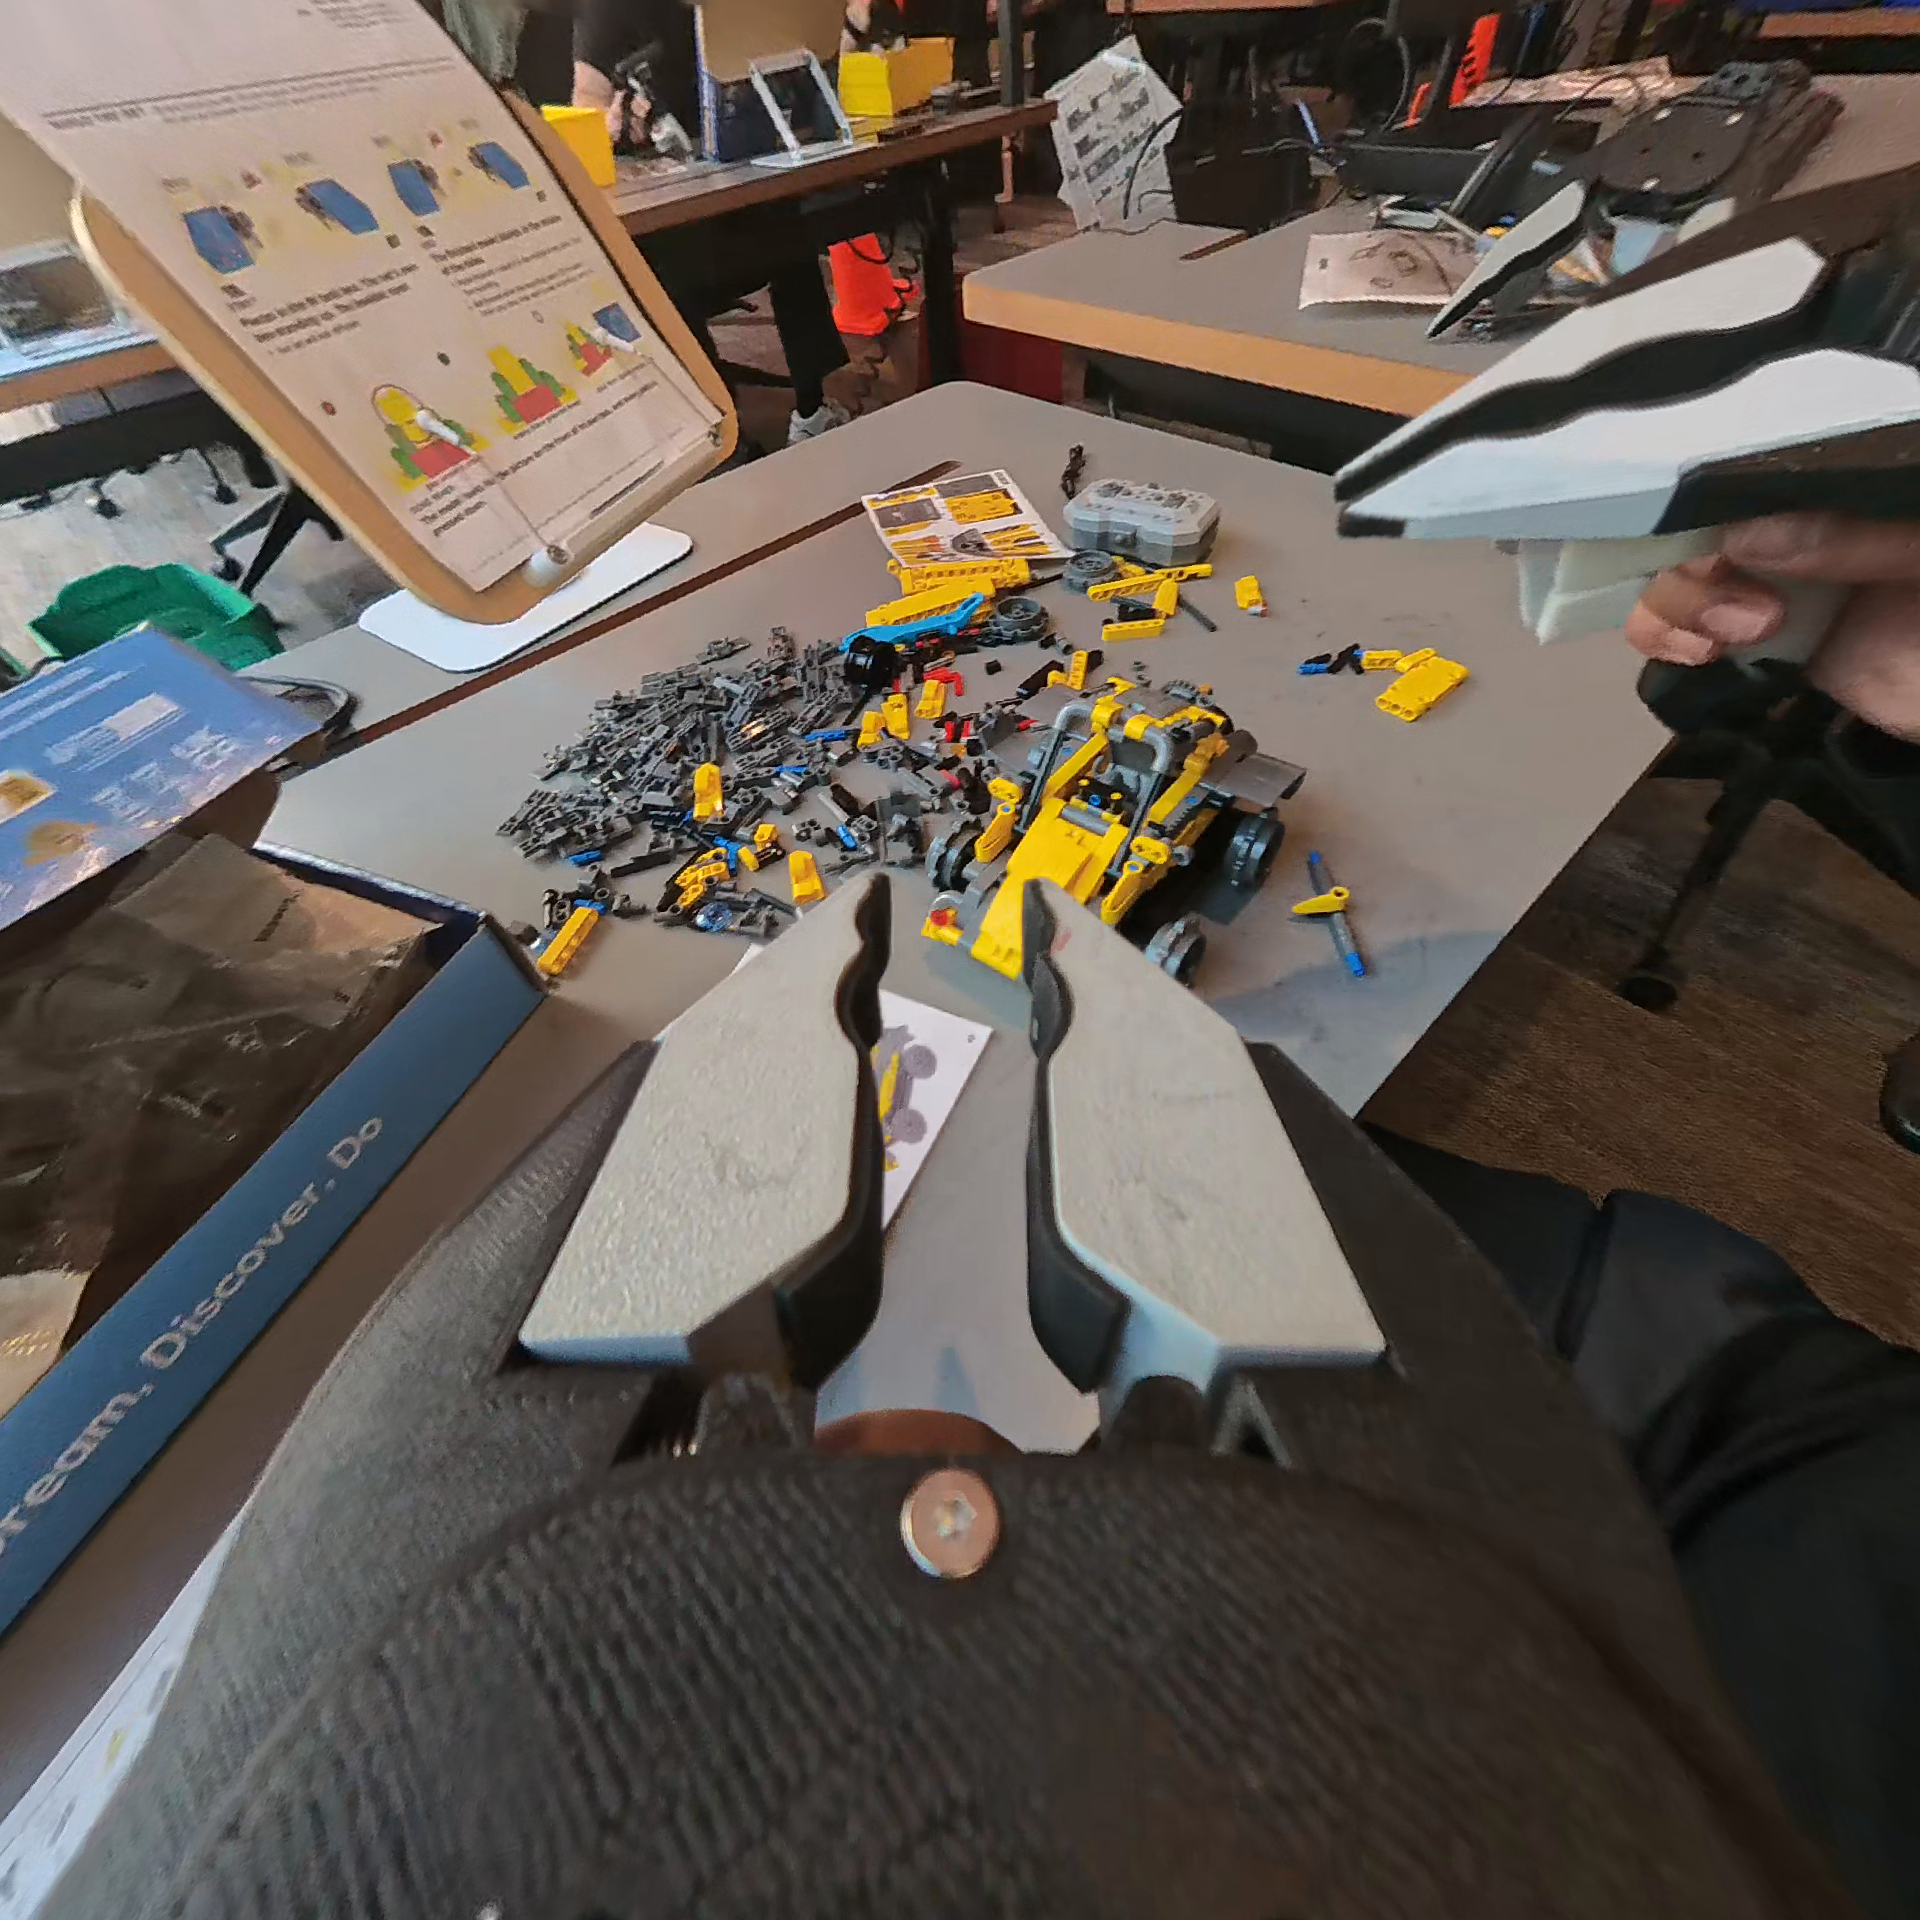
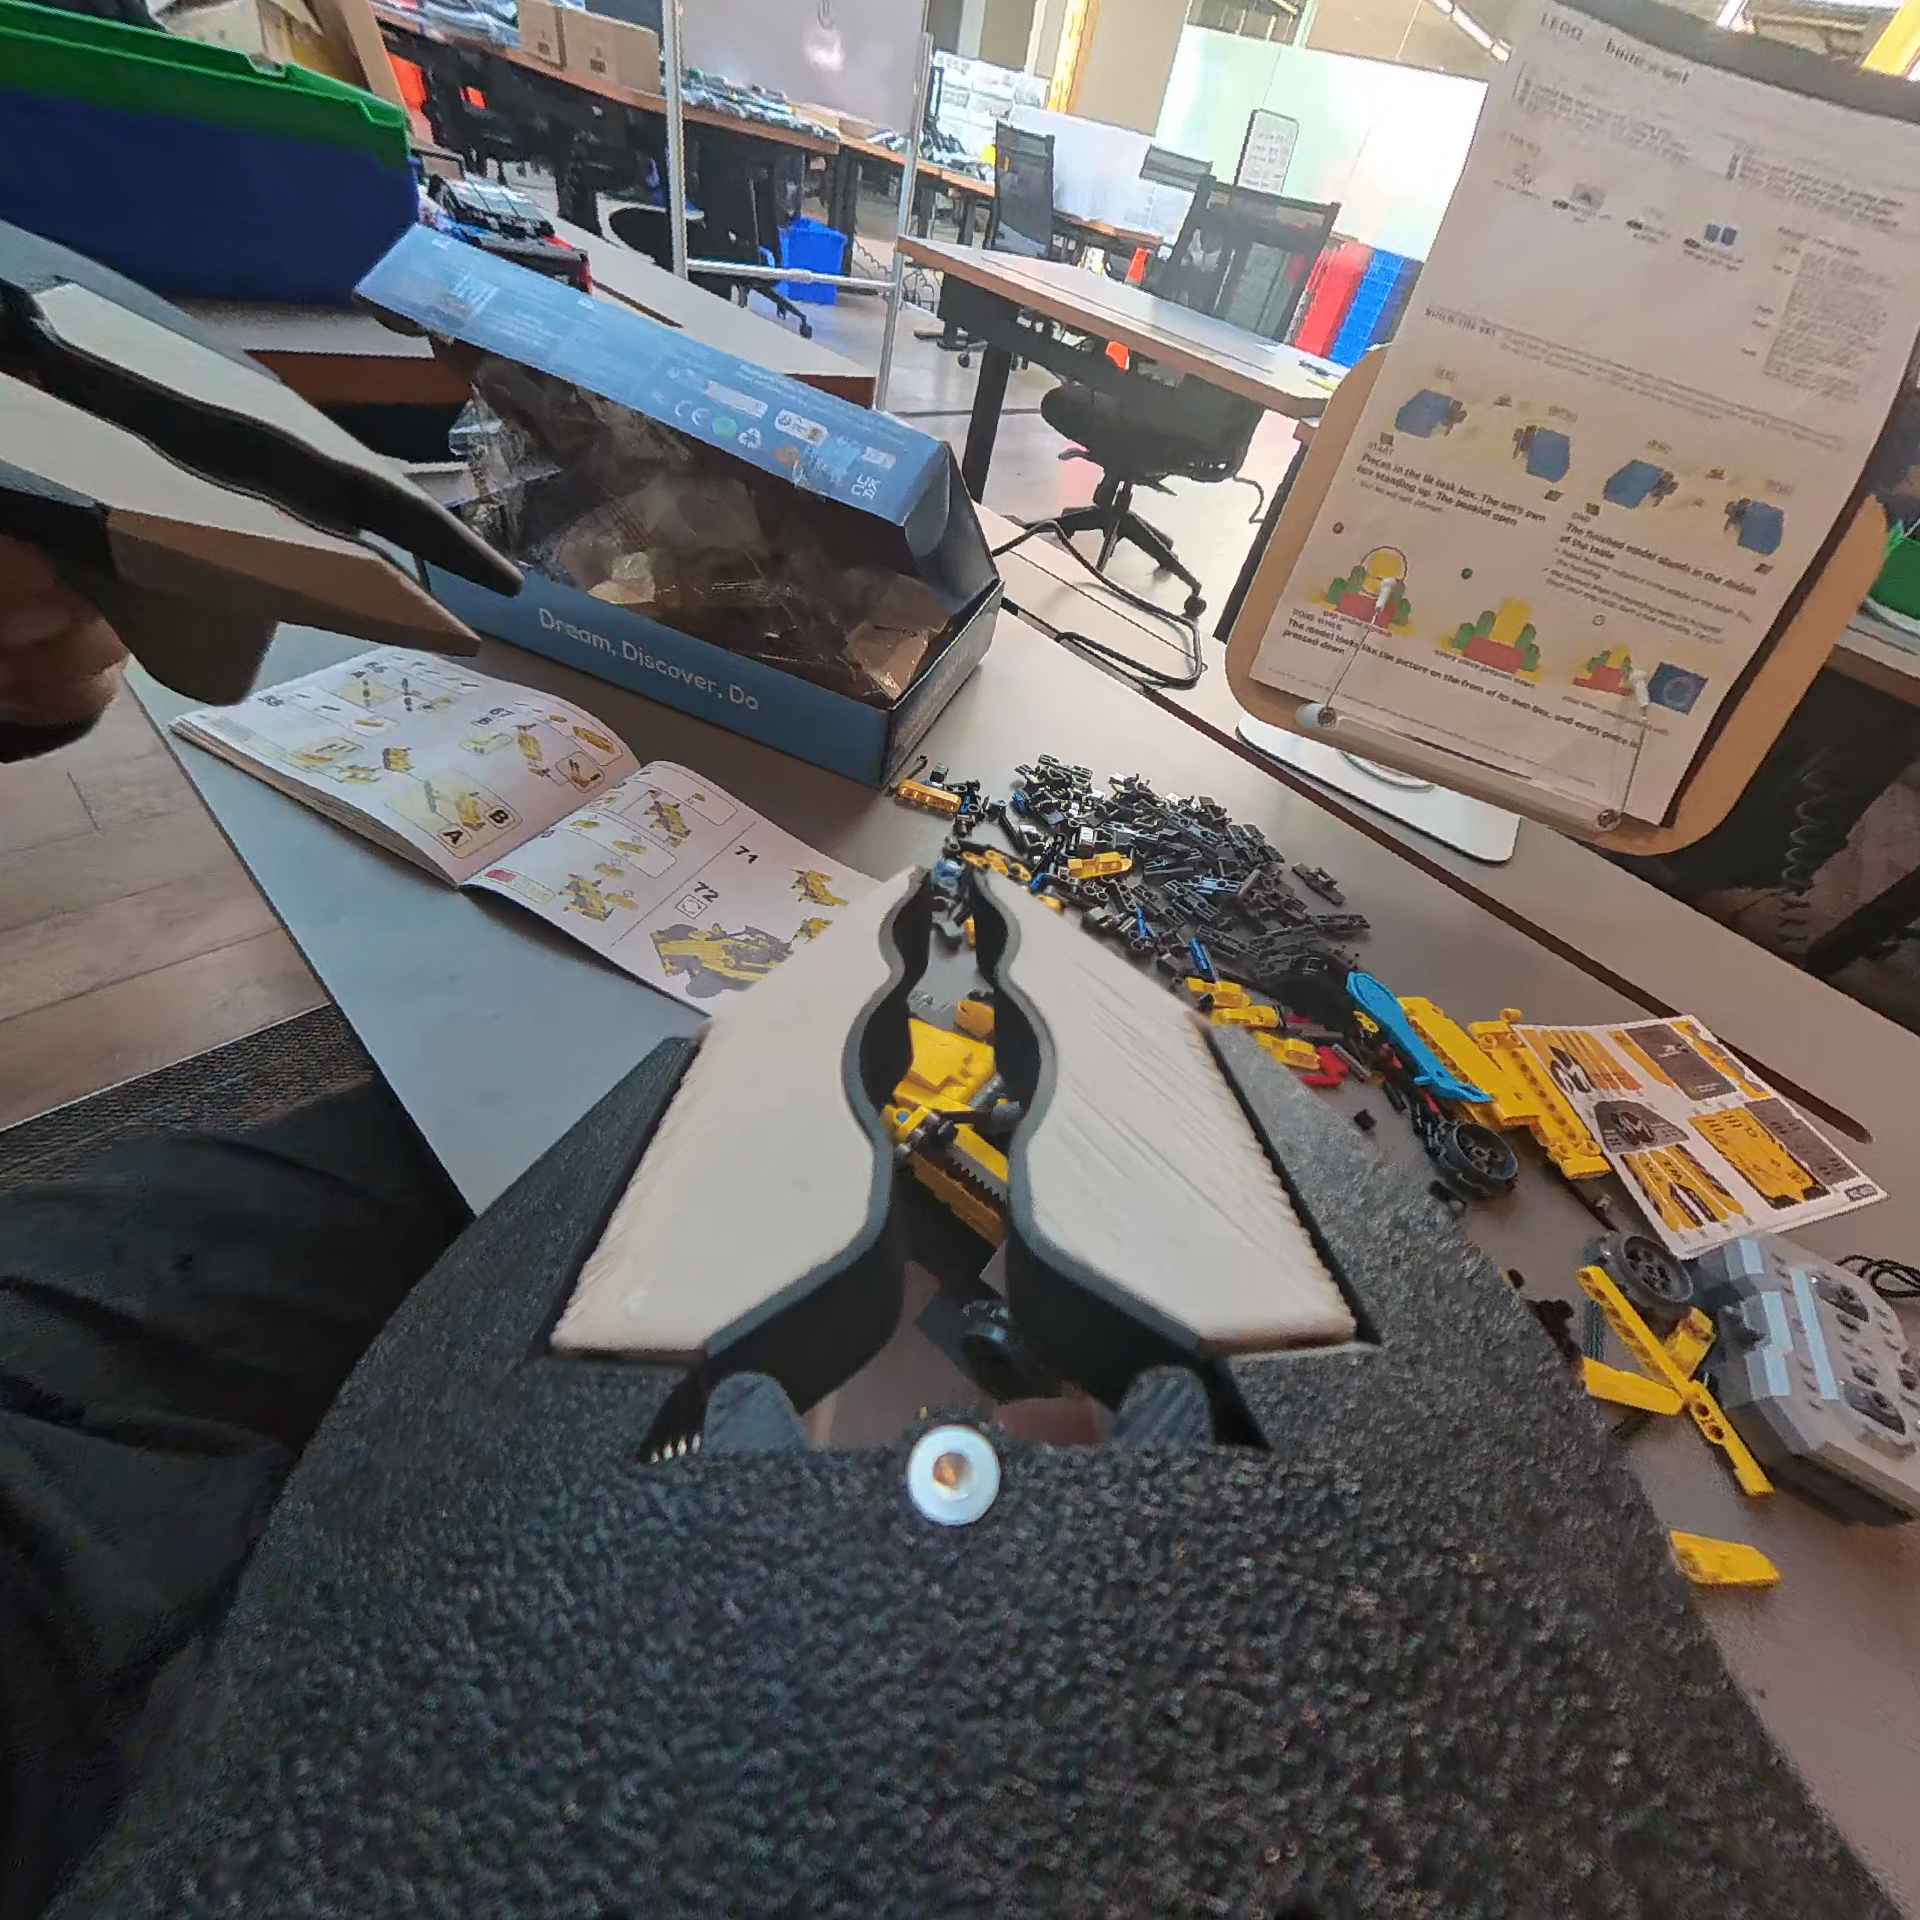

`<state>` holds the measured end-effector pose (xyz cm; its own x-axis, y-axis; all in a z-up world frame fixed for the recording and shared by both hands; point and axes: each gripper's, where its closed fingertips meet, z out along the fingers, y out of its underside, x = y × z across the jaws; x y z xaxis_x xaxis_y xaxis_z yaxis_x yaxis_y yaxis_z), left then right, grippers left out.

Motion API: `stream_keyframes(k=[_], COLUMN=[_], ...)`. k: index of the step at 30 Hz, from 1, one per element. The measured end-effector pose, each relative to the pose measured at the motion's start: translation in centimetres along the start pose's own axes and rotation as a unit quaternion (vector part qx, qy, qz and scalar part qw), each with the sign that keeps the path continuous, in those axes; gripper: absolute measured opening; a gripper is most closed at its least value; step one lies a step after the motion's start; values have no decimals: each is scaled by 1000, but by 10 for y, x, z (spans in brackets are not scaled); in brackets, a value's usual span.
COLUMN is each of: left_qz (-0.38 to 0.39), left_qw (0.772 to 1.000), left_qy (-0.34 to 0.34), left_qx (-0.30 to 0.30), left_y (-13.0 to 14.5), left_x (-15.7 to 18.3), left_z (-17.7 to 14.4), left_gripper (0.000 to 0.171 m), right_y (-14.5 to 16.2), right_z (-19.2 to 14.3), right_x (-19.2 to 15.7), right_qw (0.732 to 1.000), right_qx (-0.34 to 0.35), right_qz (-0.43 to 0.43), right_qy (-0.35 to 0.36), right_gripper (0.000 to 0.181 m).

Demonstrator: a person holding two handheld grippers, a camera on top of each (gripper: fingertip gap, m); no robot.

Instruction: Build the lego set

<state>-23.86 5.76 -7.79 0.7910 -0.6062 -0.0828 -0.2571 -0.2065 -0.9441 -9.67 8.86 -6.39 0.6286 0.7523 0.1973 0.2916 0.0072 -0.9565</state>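
Observation:
A half-built yellow and grey model vehicle [image 1: 1101, 831] stands on the grey table [image 1: 1455, 790], next to a pile of loose dark and yellow pieces [image 1: 707, 748]. My left gripper [image 1: 956, 904] is open and empty, held above the table's near edge with its tips just short of the vehicle's front. My right gripper [image 2: 951, 883] hovers above the vehicle [image 2: 945, 1132], which shows through the gap between its fingers. Its tips are nearly together and hold nothing. It also shows in the left wrist view [image 1: 1345, 509], raised at the right.
An open blue box [image 2: 727, 582] with plastic bags and an open instruction booklet [image 2: 499, 790] lie on the left. A board stand with a printed sheet [image 2: 1558, 499] stands behind. A sticker sheet [image 2: 1704, 1122] and a grey block [image 2: 1808, 1371] lie on the right. About 15 centimeters separates my left fingertips from my right.

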Motion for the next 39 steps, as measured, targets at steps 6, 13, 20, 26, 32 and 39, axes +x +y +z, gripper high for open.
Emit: stream_keyframes(k=[6, 13, 20, 26, 32, 39], left_qz=[42, 44, 95, 15, 18, 18], left_qw=[999, 999, 966, 974, 987, 995], left_qy=[17, 28, 26, -112, -88, -33], left_qx=[17, 8, -237, -197, -135, -92], left_y=[-25, -26, 81, 72, 46, 27], left_x=[21, 43, 34, -29, -22, -11], left_z=[13, 24, 49, 59, 59, 54], left_gripper=[24, 51, 80, 78, 72, 0], right_y=[5, 33, 92, 98, 67, 69], right_z=[-17, -49, -88, -85, -72, -70], right_x=[14, 50, 109, 90, 100, 83], right_qw=[999, 993, 969, 974, 984, 990], right_qx=[-10, -57, -167, -188, -103, -108], right_qz=[-19, 61, 109, 88, 102, 68], right_qy=[36, 79, 144, 89, 103, 62], right_gripper=[10, 46, 73, 85, 42, 5])
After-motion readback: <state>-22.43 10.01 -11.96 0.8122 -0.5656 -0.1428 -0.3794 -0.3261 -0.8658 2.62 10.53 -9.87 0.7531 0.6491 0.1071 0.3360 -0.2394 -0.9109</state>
